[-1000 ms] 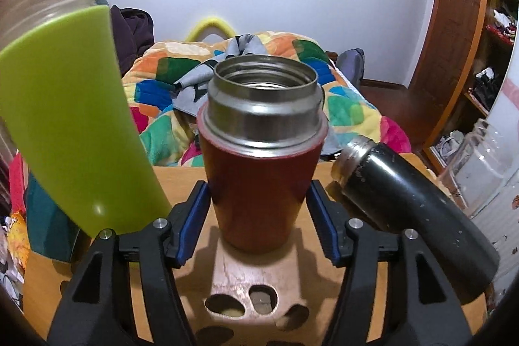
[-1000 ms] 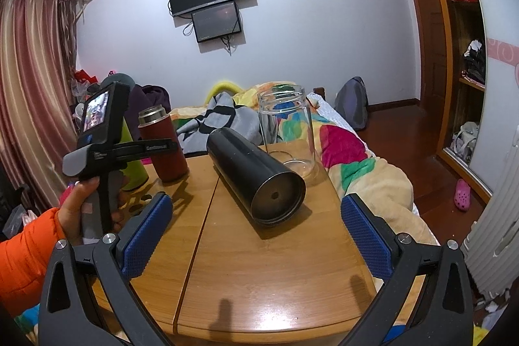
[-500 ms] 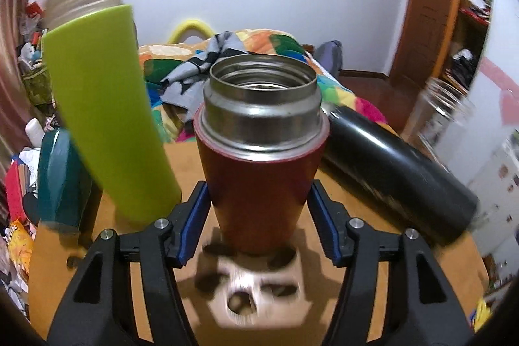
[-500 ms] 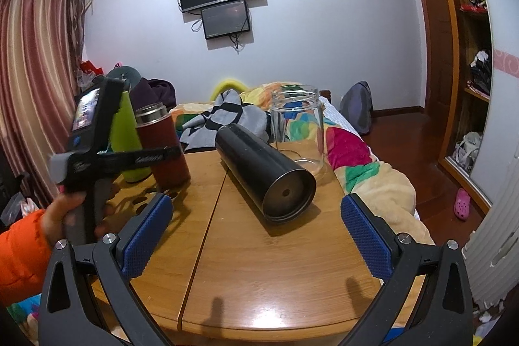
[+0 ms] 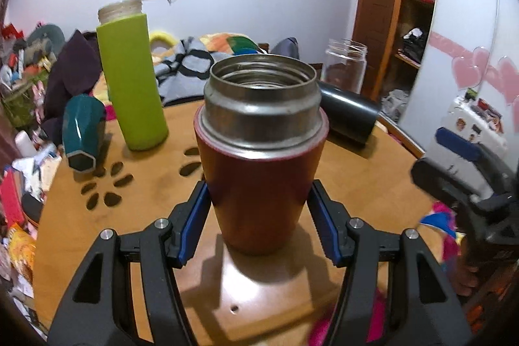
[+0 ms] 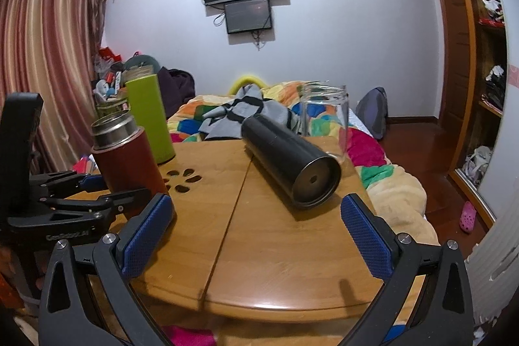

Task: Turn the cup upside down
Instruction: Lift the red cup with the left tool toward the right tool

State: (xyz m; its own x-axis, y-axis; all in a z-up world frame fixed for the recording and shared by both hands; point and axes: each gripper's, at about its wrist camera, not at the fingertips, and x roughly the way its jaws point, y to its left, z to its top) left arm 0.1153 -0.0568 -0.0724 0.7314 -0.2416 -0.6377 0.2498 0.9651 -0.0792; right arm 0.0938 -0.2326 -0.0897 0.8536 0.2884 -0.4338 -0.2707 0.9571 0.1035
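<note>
A red cup with a steel rim [image 5: 259,158] stands upright, mouth up, between the blue pads of my left gripper [image 5: 258,222], which is shut on its lower body and holds it over the near left part of the wooden table [image 5: 363,177]. The cup also shows in the right wrist view [image 6: 128,156], with the left gripper [image 6: 94,196] around it. My right gripper [image 6: 256,226] is open and empty at the table's front edge, facing a black flask [image 6: 288,161] that lies on its side.
A tall green bottle [image 5: 131,83] stands at the back left. A teal cup [image 5: 82,132] lies at the left edge. A clear glass jar [image 6: 324,119] stands at the back right. The black flask [image 5: 347,115] lies behind the red cup. A bed is beyond the table.
My left gripper has carried the red cup back and to the left, away from the green bottle and towards the table's near edge. The right gripper has stayed open and moved little.
</note>
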